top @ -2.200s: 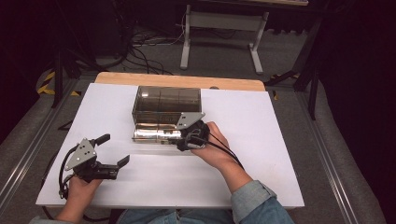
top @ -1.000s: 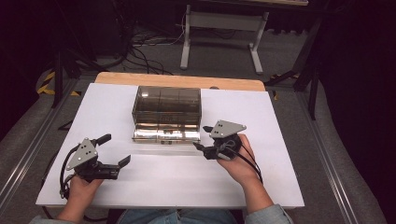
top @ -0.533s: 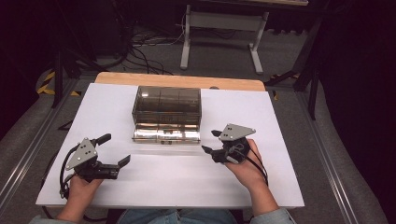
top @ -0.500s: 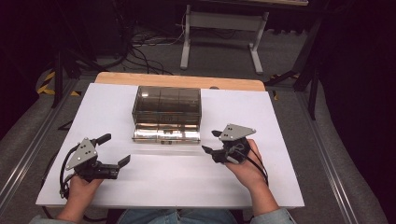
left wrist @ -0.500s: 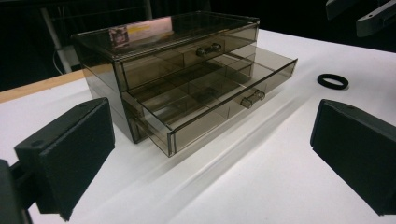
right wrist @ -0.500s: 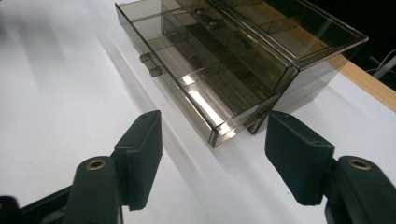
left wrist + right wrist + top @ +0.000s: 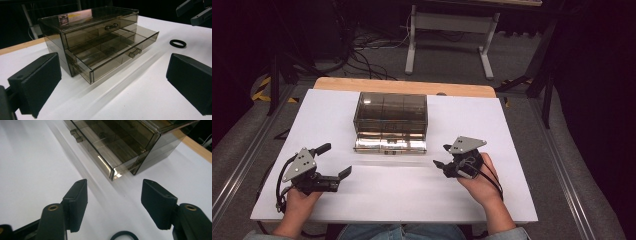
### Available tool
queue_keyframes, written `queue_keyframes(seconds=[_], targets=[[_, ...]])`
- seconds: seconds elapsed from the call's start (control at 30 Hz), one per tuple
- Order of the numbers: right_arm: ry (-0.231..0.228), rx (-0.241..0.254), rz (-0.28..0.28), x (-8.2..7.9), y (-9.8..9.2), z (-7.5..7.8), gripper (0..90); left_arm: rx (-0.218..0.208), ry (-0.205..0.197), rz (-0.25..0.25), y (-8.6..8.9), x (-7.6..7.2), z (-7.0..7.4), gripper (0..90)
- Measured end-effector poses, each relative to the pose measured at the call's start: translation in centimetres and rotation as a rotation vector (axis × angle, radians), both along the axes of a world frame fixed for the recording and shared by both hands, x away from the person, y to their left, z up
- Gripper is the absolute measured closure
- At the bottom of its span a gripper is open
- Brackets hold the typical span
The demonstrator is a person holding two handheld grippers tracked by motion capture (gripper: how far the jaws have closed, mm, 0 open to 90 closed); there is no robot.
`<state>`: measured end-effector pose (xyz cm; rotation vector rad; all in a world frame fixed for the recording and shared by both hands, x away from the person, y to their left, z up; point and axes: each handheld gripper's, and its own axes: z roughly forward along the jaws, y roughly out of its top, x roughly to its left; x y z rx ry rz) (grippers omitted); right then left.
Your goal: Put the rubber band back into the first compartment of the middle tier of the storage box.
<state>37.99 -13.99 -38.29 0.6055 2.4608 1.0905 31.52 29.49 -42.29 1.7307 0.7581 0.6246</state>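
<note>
Spread right claw (image 7: 113, 203) above black ring (image 7: 124, 236), facing open drawer (image 7: 105, 147).

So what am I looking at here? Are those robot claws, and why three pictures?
No robot: a person holds a two-jaw black tool in each hand. The high view looks down on the white table: left gripper, right gripper. The other two pictures come from cameras riding on each gripper, looking along its jaws. Both grippers are open and hold nothing. On the table stands a smoky transparent plastic drawer box, its lower drawer pulled out, and a small black rubber ring lies beside it.
</note>
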Motion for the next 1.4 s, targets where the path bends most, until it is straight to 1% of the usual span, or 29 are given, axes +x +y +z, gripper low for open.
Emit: queue_keyframes(seconds=[0.13,0.3,0.6,0.7,0.8,0.83,0.87,0.93,1.3,1.4], targets=[[0.02,-0.018,-0.01,0.0,-0.2,-0.4,40.1,0.001,0.0,0.0,0.0,0.0,0.0,0.5],[0.046,-0.077,-0.016,0.1,-0.2,-1.0,42.6,0.002,0.001,0.0,0.0,0.0,0.0,0.5],[0.107,-0.162,-0.056,0.5,-0.5,-2.2,49.6,-0.002,0.002,0.003,0.0,0.0,0.0,0.5],[0.126,-0.172,-0.072,0.6,-0.7,-2.5,51.1,0.001,0.001,0.002,0.0,0.0,0.0,0.5],[0.146,-0.179,-0.076,0.6,-1.0,-2.8,52.1,0.001,0.001,0.002,0.0,0.0,0.0,0.5],[0.146,-0.182,-0.07,0.6,-1.1,-2.9,52.3,0.001,0.001,0.003,0.0,0.0,0.0,0.5],[0.146,-0.183,-0.077,0.6,-1.2,-2.9,52.6,0.001,0.001,0.003,0.0,0.0,0.0,0.5],[0.158,-0.187,-0.079,0.5,-1.3,-3.1,52.9,-0.002,0.005,0.005,0.0,0.0,0.0,0.5],[0.198,-0.202,-0.063,0.4,-1.5,-4.0,55.1,-0.003,0.005,0.006,0.0,0.0,0.0,0.5],[0.204,-0.215,-0.06,0.4,-1.5,-4.2,56.3,-0.003,0.004,0.006,0.0,0.0,0.0,0.5]])
